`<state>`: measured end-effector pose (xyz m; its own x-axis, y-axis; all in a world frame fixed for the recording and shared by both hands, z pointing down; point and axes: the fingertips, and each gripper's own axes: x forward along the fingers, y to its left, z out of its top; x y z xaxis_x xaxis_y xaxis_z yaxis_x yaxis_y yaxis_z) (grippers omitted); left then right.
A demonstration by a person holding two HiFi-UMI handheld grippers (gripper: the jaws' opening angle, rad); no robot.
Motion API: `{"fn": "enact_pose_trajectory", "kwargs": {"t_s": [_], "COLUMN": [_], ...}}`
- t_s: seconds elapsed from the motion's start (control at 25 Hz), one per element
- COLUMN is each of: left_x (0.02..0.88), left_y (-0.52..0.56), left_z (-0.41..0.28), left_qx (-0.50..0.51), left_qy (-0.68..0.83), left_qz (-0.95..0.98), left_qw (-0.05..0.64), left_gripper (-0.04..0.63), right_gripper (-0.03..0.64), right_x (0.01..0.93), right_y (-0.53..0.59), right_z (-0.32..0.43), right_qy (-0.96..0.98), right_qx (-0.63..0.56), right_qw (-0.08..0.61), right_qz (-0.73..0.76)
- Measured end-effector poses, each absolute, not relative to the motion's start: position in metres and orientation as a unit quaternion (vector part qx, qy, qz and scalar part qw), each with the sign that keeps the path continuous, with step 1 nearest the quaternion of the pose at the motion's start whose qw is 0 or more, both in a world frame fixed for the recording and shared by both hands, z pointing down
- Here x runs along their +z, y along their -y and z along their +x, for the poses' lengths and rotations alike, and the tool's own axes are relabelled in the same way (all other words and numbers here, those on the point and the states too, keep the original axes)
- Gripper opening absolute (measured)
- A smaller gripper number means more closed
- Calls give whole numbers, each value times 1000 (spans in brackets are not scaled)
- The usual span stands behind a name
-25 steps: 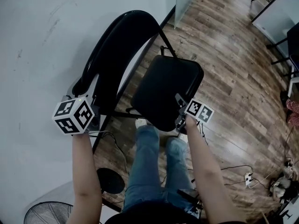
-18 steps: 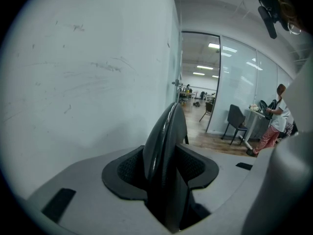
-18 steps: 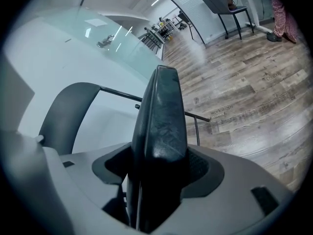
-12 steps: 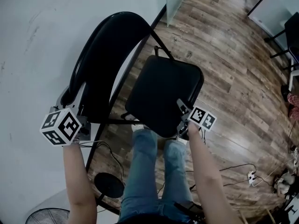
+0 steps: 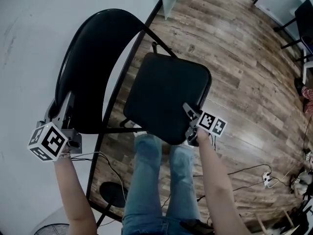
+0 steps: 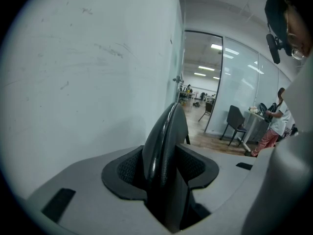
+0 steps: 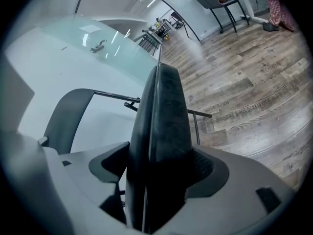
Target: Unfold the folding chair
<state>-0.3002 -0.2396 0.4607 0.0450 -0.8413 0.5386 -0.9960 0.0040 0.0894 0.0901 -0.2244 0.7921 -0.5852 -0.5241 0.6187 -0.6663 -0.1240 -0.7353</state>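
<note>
folding chair (image 5: 166, 102), backrest (image 6: 164, 131) in left gripper (image 6: 163, 169)

The seat (image 5: 166, 97) has swung further down and away from the backrest (image 5: 85, 67), and in the head view it now lies flatter and shows more of its top. The right hand-held gripper (image 5: 190, 124), clamped on the seat's near edge, has sunk with it. Its jaws have just been opening wider, with the seat's edge between them and against both pads. The left hand-held gripper (image 5: 62, 109), on the backrest's rim, has dropped lower, so more backrest stretches beyond it.
</note>
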Motion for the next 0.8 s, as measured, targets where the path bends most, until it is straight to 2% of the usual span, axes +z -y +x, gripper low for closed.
{"fn": "enact_pose_trajectory", "kwargs": {"t_s": [0.36,0.8], "left_x": [479,516], "left_y": [239,243], "left_z": [-284,-296], "left_qx": [168,156], "left_qy": [668,667], "left_qz": [686,681], "left_qw": [237,258], "left_gripper": [189,193], "right_gripper": [367,414], "right_x": [830,876], "right_y": [216,217], "right_z": [121,138], "right_qy": [658,665], "right_qx": [608,610], "right_qw": [52,43], "right_qz": [441,429]}}
